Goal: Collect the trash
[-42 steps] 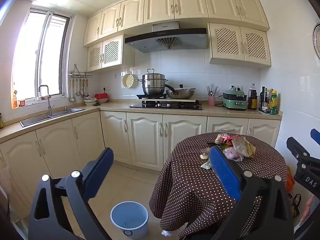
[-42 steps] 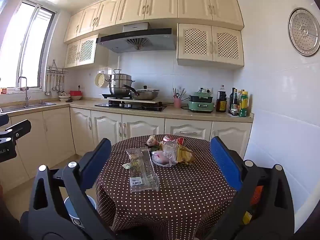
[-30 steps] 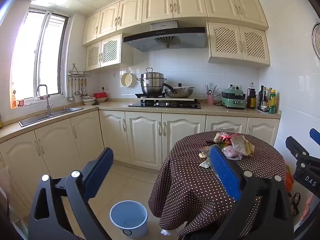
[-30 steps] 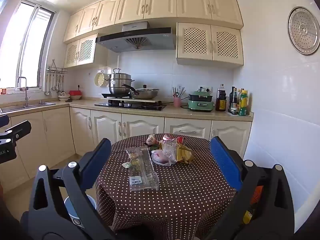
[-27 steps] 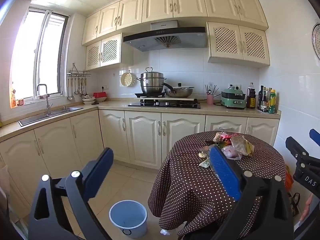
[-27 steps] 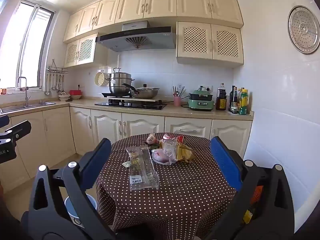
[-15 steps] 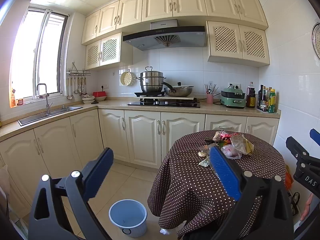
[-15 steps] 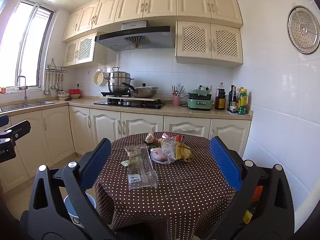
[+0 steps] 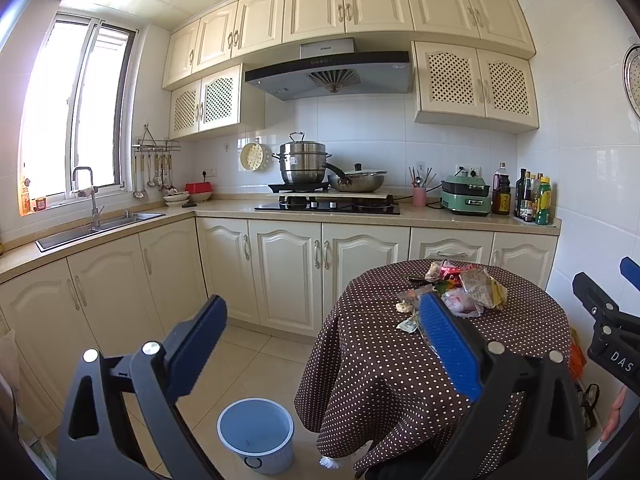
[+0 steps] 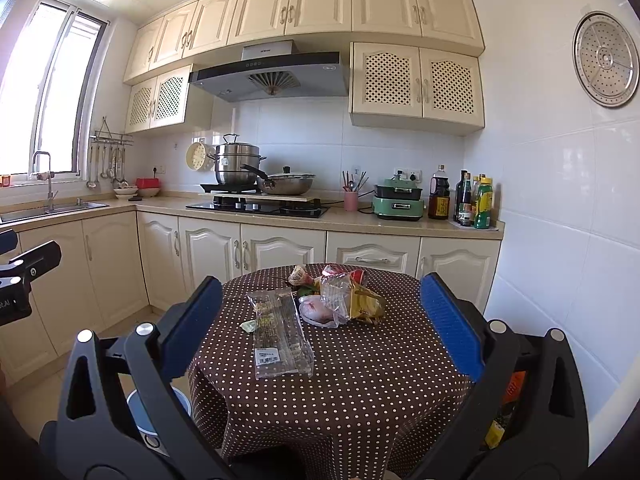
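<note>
Left gripper [image 9: 320, 336] spread, empty, over open floor left of the table's [image 9: 400, 364] edge; one blue bucket [image 9: 256, 436] on the tiles just beside the cloth hem.
Right gripper [image 10: 316, 316] spread, empty, short of the near rim; trash heap [image 10: 340, 300] mid-table toward the far edge, one flat clear wrapper [image 10: 280, 332] nearer, one small scrap [image 10: 249, 326] at its left side.

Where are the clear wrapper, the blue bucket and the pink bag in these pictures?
clear wrapper [image 10: 280, 332], right wrist view, middle of the flat plastic.
blue bucket [image 9: 256, 432], left wrist view, inside bottom, on the floor.
pink bag [image 10: 318, 311], right wrist view, its pink bulge.
</note>
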The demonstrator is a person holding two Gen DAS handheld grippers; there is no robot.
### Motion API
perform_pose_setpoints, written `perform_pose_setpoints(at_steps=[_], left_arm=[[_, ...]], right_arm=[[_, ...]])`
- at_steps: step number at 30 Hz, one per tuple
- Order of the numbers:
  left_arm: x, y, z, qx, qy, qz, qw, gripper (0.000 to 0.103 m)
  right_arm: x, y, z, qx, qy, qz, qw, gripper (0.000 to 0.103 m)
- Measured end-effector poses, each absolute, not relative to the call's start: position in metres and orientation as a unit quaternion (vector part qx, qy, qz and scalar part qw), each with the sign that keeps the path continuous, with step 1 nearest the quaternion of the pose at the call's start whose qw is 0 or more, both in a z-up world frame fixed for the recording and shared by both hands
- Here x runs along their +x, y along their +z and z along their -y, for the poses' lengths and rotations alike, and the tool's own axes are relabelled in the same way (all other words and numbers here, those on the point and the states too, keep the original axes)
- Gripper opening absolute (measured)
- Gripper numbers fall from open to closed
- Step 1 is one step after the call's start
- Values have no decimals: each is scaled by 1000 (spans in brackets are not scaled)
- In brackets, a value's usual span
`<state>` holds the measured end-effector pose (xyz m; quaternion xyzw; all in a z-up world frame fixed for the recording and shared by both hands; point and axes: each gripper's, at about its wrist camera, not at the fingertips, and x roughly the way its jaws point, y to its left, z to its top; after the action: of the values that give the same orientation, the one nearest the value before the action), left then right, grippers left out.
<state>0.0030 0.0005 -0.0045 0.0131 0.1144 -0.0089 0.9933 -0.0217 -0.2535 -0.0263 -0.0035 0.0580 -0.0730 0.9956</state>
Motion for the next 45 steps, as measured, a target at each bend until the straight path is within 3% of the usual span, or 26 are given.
perform_pose_setpoints(at_steps=[45], left_arm=[[7, -9, 0, 14, -7, -122, 992, 95]], right_arm=[[-11, -33, 246, -13, -73, -75, 994, 97]])
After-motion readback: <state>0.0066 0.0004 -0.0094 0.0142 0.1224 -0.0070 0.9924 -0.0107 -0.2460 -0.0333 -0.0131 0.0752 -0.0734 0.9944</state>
